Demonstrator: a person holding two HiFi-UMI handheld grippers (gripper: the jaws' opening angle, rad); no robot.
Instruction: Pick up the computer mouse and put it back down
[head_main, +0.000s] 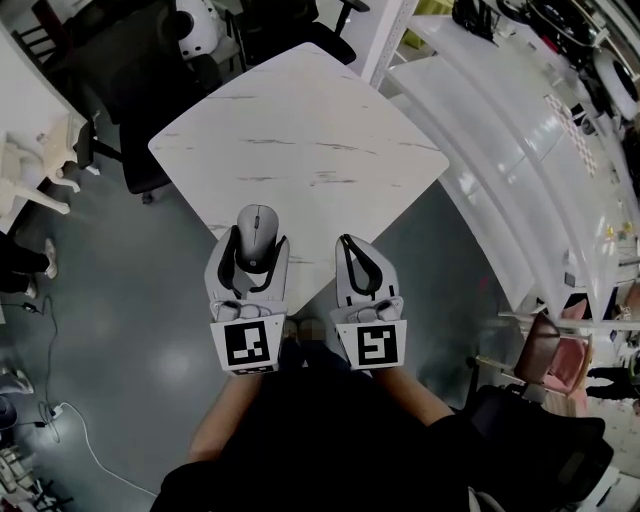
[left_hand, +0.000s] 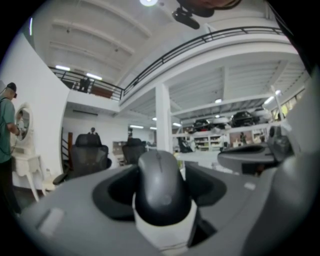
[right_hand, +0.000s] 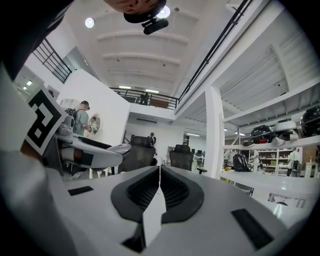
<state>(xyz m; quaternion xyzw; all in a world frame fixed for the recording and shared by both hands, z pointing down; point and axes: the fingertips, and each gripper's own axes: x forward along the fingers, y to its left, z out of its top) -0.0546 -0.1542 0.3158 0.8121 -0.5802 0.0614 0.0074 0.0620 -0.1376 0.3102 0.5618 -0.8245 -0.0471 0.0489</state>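
Seen from above: a white marbled worktop (head_main: 300, 130), set corner-on like a diamond, stands on a grey floor (head_main: 130, 300). At its near corner the left gripper (head_main: 257, 238) clasps a grey computer mouse (head_main: 258, 222) by its sides, jaws on either flank. Just beside it, the right gripper (head_main: 346, 240) has its jaws closed together with nothing between them. Each gripper carries a black-and-white marker cube (head_main: 247, 345) at its rear, and the person's forearms reach in from the bottom edge. Black office chairs (head_main: 140, 90) stand at upper left; a long white curved counter (head_main: 500, 150) runs down the right.
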